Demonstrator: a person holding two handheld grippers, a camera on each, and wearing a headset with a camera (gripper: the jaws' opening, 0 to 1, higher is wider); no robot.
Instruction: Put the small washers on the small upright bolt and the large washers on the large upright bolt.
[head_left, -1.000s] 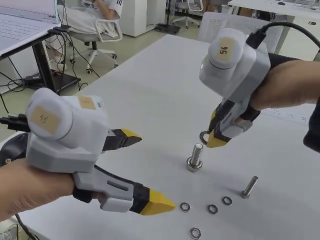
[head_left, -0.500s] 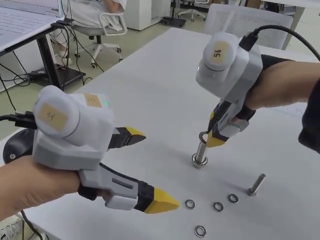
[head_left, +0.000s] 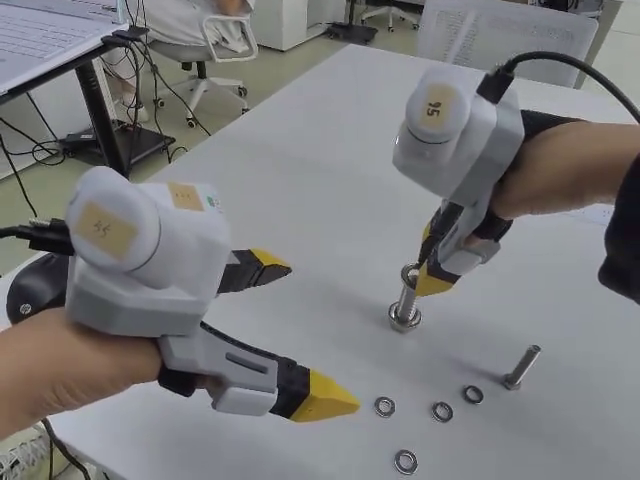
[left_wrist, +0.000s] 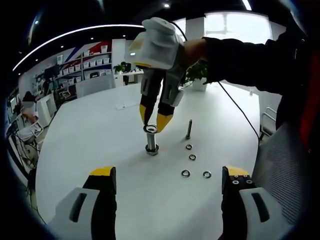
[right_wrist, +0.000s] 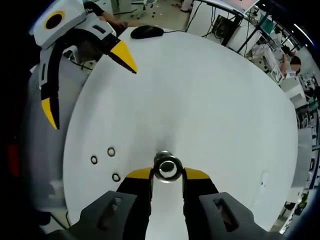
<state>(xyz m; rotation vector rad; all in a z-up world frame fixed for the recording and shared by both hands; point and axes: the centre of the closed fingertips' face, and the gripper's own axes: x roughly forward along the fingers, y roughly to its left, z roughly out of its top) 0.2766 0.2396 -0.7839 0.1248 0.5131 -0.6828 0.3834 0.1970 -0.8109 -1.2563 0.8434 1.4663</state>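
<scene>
the right claw (head_left: 425, 281) pinches a big washer (right_wrist: 167, 167) right over the top of the big bolt (head_left: 405, 308), so next it needs to open and drop it on, while the left claw (head_left: 298, 333) hangs spread wide at 8 o'clock of the bolt.

Holds the left gripper (head_left: 300, 335) low and nearly level in the left hand (head_left: 70, 370), jaws spread wide with nothing between them, yellow tips pointing across toward the right gripper (head_left: 432, 283). Grips that one from above in the right hand (head_left: 570, 170), a dark sleeve (head_left: 625, 230) at the wrist, nose tilted steeply downward. Pinches a washer (right_wrist: 167, 167) between its yellow tips, jaws drawn close on either side of the ring. Holds the two grippers well apart, the right one ahead of the left one's open jaws and higher.
</scene>
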